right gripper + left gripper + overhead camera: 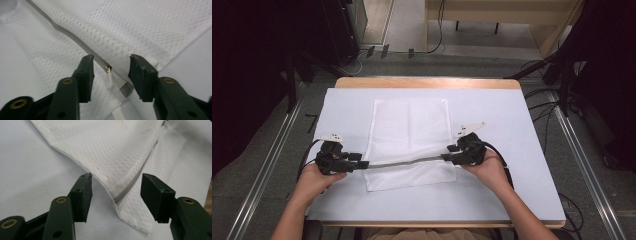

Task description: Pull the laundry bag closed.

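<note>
A white mesh bag (409,130) lies flat on the white table cover, with a grey zipper (404,162) running across it near its front edge. My left gripper (362,164) sits at the zipper's left end. Its jaws stand open on either side of the bag's corner and zipper end (125,192), pads not touching. My right gripper (447,156) sits at the zipper's right end, also open. The small metal slider with its white pull tab (109,76) lies loose between its jaws, and neither pad presses on it.
The white cover (512,175) spreads over a wooden table whose far edge (427,82) shows bare. Dark equipment stands off the table at the left and right, with cables and floor rails (584,160) alongside.
</note>
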Demonstrator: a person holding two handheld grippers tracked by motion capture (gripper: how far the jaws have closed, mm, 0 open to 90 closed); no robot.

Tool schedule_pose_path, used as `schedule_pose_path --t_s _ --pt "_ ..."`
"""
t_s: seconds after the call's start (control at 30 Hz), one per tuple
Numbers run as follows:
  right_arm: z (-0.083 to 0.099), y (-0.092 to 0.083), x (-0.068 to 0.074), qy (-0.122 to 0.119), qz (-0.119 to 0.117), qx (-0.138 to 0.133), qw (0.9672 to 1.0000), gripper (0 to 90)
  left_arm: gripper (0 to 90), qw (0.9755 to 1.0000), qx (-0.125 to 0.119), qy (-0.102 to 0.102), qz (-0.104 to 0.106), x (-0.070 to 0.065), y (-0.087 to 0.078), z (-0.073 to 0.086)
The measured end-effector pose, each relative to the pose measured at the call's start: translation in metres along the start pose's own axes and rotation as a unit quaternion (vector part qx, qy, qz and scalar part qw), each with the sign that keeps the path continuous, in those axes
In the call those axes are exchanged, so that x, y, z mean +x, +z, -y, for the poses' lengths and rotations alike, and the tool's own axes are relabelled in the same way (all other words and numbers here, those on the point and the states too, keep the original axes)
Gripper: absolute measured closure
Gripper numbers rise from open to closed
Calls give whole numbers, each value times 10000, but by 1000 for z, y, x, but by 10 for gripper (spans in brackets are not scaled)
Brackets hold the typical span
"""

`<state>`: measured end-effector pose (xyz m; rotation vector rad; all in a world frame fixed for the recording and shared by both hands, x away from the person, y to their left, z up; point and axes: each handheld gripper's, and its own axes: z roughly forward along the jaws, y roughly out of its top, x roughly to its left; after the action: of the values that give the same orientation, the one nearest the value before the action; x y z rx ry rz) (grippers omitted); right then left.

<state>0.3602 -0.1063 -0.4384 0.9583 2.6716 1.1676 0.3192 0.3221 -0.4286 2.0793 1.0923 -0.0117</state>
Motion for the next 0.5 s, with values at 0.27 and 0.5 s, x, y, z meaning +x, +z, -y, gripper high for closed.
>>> schedule_pose_path --t_s 0.27,0.5 --pt "3 -6 -6 -3 187 -338 9993 369 367 9991 -224 62 -349 2 -4 0" --pt "8 -8 -13 -15 437 -495 9978 302 356 9981 -263 6 -557 6 -5 0"
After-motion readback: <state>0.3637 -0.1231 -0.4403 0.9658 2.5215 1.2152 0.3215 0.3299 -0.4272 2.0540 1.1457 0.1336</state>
